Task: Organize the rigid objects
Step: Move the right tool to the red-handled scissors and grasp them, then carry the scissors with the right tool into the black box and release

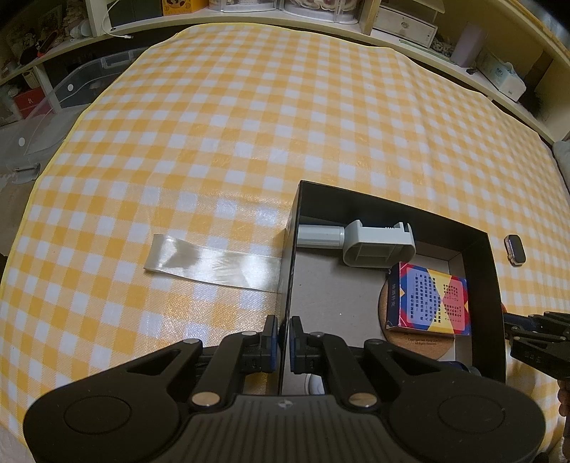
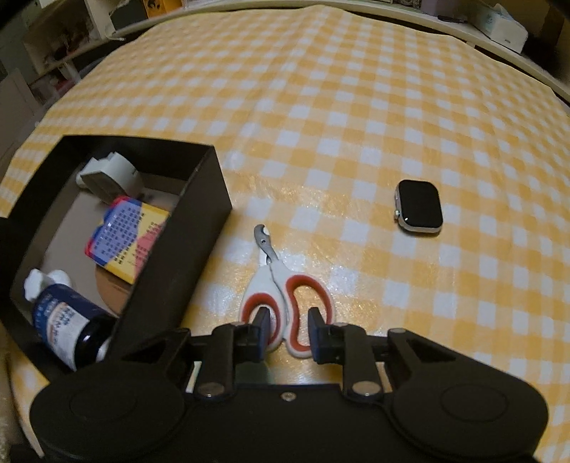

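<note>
White-and-red scissors (image 2: 285, 285) lie on the checked cloth just right of a black box (image 2: 171, 256). My right gripper (image 2: 288, 320) has a fingertip in each handle loop and is shut on the inner arms of the handles. The scissors rest on the cloth. My left gripper (image 1: 284, 334) is shut on the left wall of the black box (image 1: 495, 285). Inside the box are a grey plastic holder (image 1: 377, 245), a colourful card pack (image 1: 433, 302), a cork coaster (image 1: 392, 342) and a dark blue bottle (image 2: 60, 320). A watch body (image 2: 419, 206) lies further right on the cloth.
A pale ribbon (image 1: 213, 263) trails left from the box across the yellow checked cloth (image 1: 249, 142). Shelves with boxes and clutter (image 1: 406, 25) run along the far edge. A clear plastic bin (image 1: 71, 89) stands off the table's left side.
</note>
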The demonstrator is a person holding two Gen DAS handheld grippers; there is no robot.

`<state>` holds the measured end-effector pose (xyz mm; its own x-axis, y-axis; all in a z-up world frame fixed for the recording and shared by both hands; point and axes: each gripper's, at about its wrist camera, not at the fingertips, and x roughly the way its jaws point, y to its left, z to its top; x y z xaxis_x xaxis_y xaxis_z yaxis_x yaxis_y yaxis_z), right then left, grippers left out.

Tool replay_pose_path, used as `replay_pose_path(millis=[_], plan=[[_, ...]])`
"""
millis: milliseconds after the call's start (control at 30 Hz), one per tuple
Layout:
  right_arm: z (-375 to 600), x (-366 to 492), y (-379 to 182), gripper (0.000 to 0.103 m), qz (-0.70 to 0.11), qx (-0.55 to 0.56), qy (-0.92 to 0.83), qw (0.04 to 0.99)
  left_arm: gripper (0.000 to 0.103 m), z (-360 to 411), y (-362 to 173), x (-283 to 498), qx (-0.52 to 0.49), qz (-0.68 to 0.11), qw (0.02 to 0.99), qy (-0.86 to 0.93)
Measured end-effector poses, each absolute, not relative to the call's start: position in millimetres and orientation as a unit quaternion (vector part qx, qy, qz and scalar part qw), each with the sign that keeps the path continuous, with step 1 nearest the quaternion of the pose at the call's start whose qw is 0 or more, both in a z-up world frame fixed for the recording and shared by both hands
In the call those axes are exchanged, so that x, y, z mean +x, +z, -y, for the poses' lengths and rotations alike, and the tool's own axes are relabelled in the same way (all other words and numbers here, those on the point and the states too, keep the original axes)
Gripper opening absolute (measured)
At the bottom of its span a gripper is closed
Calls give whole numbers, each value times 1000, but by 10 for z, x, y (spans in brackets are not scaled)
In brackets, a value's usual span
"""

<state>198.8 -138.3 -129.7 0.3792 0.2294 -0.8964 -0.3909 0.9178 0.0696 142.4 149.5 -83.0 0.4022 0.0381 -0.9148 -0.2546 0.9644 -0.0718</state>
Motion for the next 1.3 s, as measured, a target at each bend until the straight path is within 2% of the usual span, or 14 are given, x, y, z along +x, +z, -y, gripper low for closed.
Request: replay_pose_path(millis=[267,433,600,900,1100,1300], plan=[[1268,1962,-1351,24,-511,-107,194,831,6,-1493,-830,1420,-100,-539,832,87],[1319,1936,-1390,16,-508,-98,193,834,6,-1497,-825,1423,-100,-539,832,87],[1331,1939,-1348,16,-505,-92,186,838,6,-1496,-827,1422,-100,-539,832,86],[1468,1939,-807,16,-445,-19,181,877,6,-1497,-826,1421,-99,-539,832,87],[1245,1752,-369,16,-390,15,263,882,6,-1479,-800,1424,-97,-539,832,87],[737,1540,-380,16,-400,-18,354,845,6,-1466,-783,1428,-97,-539,832,87]])
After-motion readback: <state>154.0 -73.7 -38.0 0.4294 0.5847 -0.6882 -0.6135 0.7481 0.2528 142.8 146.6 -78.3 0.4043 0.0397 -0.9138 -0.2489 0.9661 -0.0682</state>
